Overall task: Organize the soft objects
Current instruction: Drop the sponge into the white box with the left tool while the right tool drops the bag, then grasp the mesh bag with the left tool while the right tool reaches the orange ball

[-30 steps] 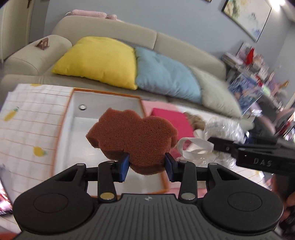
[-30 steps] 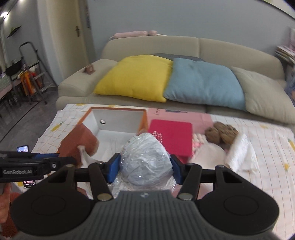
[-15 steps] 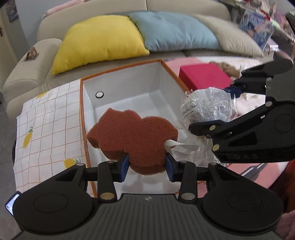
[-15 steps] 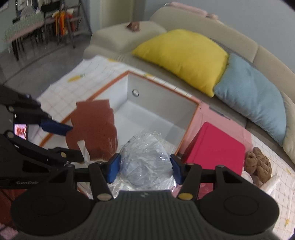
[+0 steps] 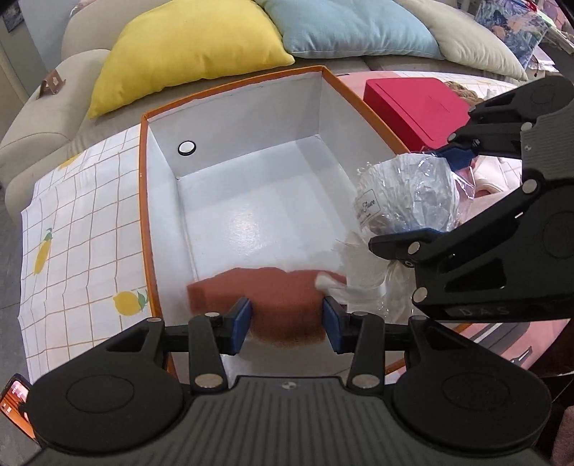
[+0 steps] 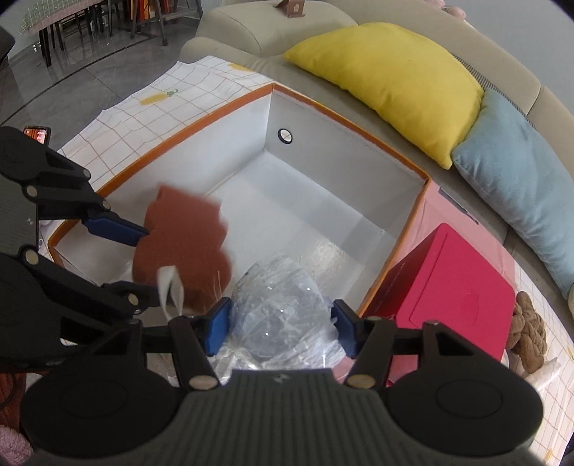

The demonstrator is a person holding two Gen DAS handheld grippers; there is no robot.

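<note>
a: what does the left wrist view give that the right one lacks?

b: it shows the left gripper head on, its jaws pressed narrow against the sides of a brown sponge, which hangs just over the near end of the box. it also shows a small printed label on the plastic-wrapped bundle, and the right gripper reaching in from the right, its fingers closed on that bundle.

a: and the right wrist view?

b: it shows the sponge from the side, so its wavy, lobed outline is plain, though the edges are blurred. the left gripper enters from the left there. the right gripper grips the bundle between its blue pads, near the right wall of the box. a brown knotted thing lies to the right of a red box, seen better here.

a: how do the things look?

b: the sponge is rust brown, porous and thick. a white ribbon loop hangs beside it. the bundle is crinkled clear film, glossy, round in shape. the box is orange outside, smooth white inside, with a round metal-ringed hole in its far wall.

a: around it?

b: a checked cloth with lemons under the box, and a yellow cushion and blue cushion on a beige sofa beyond.
</note>
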